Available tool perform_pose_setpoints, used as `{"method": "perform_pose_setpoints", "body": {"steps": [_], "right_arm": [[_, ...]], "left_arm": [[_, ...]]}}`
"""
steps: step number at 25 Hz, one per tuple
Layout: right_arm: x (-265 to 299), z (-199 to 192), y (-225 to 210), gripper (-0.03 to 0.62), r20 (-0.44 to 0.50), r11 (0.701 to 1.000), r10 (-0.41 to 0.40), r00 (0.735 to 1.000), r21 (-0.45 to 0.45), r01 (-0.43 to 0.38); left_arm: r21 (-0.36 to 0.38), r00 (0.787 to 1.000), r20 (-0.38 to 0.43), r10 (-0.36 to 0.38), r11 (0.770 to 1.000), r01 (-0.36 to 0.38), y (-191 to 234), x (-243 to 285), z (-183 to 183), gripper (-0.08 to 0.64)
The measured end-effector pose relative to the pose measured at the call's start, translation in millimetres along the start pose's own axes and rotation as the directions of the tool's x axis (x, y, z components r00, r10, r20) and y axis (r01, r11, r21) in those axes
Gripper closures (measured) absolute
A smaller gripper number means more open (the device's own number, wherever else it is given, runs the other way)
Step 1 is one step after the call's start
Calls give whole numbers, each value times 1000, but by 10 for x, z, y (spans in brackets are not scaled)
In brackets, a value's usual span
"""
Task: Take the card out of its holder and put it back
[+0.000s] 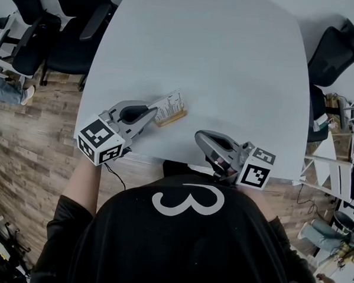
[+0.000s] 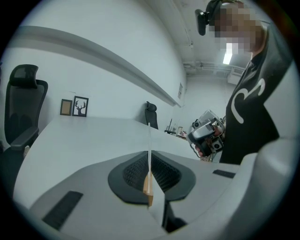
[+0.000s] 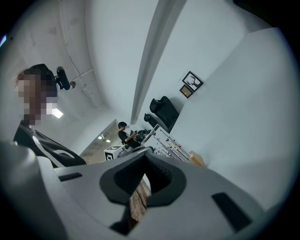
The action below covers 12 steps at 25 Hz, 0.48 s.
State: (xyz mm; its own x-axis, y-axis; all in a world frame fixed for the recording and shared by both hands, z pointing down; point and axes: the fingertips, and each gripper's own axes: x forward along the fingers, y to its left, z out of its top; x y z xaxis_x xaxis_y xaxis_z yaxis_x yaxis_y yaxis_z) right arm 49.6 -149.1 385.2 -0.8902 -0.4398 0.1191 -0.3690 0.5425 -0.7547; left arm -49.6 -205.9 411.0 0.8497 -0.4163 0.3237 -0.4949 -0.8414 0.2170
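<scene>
A white printed card (image 1: 170, 103) stands in a low wooden holder (image 1: 171, 118) on the white table (image 1: 229, 58). My left gripper (image 1: 152, 114) is at the card's left end, shut on the card. In the left gripper view the card (image 2: 149, 140) runs edge-on between the jaws and rises past them, with the holder's end (image 2: 147, 186) showing low in the gap. My right gripper (image 1: 199, 135) hovers shut and empty at the table's front edge, right of the holder and apart from it. The right gripper view has the holder (image 3: 197, 159) far off.
Black office chairs (image 1: 64, 31) stand past the table's left corner, and another chair (image 1: 338, 52) stands at its right side. Wooden floor (image 1: 40, 160) lies left of the table. The person's torso presses against the front edge. Two framed pictures (image 2: 75, 107) hang on the far wall.
</scene>
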Motion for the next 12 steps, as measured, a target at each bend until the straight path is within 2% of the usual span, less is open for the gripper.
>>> {"method": "perform_pose_setpoints", "body": {"steps": [12], "right_arm": [[-72,-118,207,583,24,1000,22,999,-15,-21]], "left_arm": [[16,995,72,63,998,-64,-77,-242,299,535]]}}
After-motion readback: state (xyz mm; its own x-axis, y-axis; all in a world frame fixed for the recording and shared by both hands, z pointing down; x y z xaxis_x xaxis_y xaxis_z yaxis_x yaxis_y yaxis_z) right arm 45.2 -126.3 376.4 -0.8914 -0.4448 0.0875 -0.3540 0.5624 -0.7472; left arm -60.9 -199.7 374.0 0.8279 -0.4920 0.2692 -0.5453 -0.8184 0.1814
